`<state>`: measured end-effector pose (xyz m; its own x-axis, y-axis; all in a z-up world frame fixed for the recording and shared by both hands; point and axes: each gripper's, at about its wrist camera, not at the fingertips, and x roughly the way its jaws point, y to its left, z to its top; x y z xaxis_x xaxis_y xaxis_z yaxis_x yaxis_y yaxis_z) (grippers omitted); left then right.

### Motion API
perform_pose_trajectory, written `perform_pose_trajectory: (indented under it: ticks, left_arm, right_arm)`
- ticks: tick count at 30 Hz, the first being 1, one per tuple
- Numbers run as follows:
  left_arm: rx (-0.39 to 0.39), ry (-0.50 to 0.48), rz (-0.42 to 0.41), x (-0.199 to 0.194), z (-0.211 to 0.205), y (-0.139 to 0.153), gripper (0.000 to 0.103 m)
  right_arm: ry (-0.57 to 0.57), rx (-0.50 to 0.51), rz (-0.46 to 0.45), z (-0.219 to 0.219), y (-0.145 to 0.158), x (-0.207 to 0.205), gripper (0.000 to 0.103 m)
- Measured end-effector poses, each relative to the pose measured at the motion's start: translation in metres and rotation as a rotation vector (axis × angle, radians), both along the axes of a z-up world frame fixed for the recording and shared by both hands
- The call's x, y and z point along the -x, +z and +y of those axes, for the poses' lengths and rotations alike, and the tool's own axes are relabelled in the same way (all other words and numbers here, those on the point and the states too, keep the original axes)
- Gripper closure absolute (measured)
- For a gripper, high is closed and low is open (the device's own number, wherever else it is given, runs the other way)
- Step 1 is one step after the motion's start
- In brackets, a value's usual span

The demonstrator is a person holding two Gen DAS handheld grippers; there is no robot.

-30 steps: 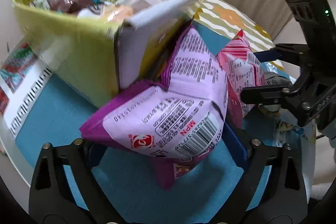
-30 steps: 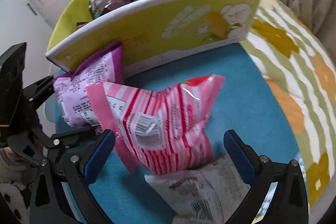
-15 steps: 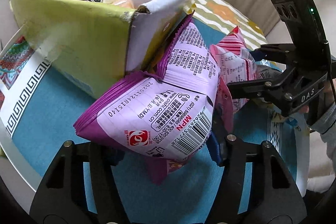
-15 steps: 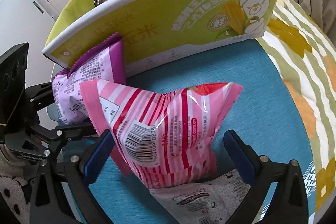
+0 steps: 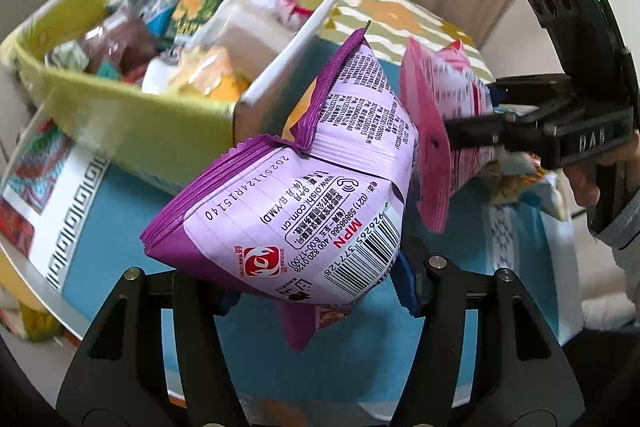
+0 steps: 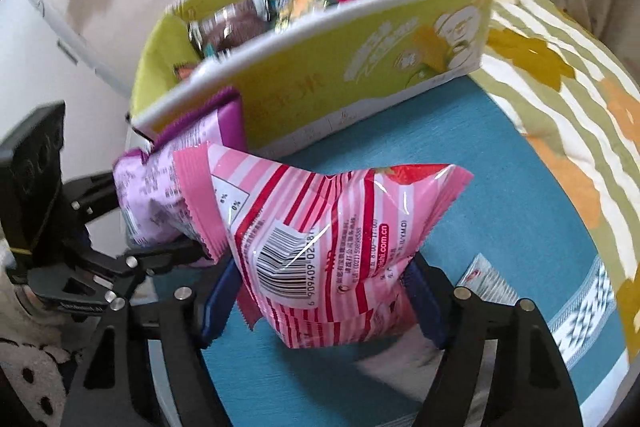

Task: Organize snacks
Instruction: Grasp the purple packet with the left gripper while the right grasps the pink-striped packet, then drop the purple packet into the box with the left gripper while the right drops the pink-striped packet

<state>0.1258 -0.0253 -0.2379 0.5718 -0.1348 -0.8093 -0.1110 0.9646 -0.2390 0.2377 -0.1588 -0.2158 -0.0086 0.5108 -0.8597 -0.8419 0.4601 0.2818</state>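
My left gripper (image 5: 316,287) is shut on a purple snack bag (image 5: 308,187) and holds it above the blue mat, beside the corner of the yellow-green cardboard box (image 5: 132,131). The box is full of several snack packets (image 5: 192,39). My right gripper (image 6: 320,295) is shut on a pink striped snack bag (image 6: 328,235) and holds it off the mat, in front of the box's long wall (image 6: 340,87). The purple bag also shows in the right wrist view (image 6: 168,183), touching the pink bag. The pink bag shows in the left wrist view (image 5: 444,123).
A blue mat (image 6: 500,195) covers the round table, over a striped green and orange cloth (image 6: 560,75). A white packet (image 6: 488,283) lies on the mat to the right of my right gripper. More packets (image 5: 528,183) lie under the right gripper.
Both grippers closed on their bags and lifted them off the mat. Both bags have risen toward the top of the box.
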Motion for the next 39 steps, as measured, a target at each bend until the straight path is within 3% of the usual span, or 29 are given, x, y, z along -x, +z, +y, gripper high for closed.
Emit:
perform_pose_trajectory:
  ticks: [9, 17, 23, 29, 30, 31, 32, 33, 39]
  left_arm:
    - [-0.022, -0.111, -0.092, -0.002, 0.010, 0.075, 0.047]
    - [-0.071, -0.099, -0.168, -0.024, 0.070, 0.132, 0.047]
    - [-0.085, -0.069, -0.162, -0.066, 0.132, 0.149, 0.046]
    - [-0.075, -0.100, -0.095, -0.118, 0.181, 0.136, 0.045]
    - [-0.066, -0.109, -0.086, -0.125, 0.185, 0.132, 0.043]
    - [-0.057, -0.120, -0.082, -0.132, 0.191, 0.128, 0.033]
    - [-0.058, -0.131, -0.074, -0.139, 0.195, 0.124, 0.011]
    - [-0.070, -0.133, -0.068, -0.143, 0.198, 0.120, 0.001]
    - [-0.063, -0.181, -0.044, -0.144, 0.218, 0.102, 0.001]
  right_arm:
    - [-0.192, -0.118, -0.009, -0.016, 0.079, 0.011, 0.032]
    - [-0.308, -0.152, -0.097, 0.010, 0.144, 0.010, 0.032]
    - [-0.385, -0.171, -0.142, 0.048, 0.169, 0.003, 0.031]
    - [-0.459, -0.152, -0.124, 0.093, 0.169, -0.013, 0.031]
    - [-0.469, -0.150, -0.125, 0.100, 0.167, -0.016, 0.031]
    - [-0.479, -0.146, -0.125, 0.106, 0.166, -0.017, 0.031]
    - [-0.492, -0.143, -0.122, 0.111, 0.164, -0.018, 0.031]
    - [-0.512, -0.140, -0.117, 0.117, 0.161, -0.021, 0.031]
    - [-0.605, -0.094, -0.097, 0.135, 0.137, -0.032, 0.031]
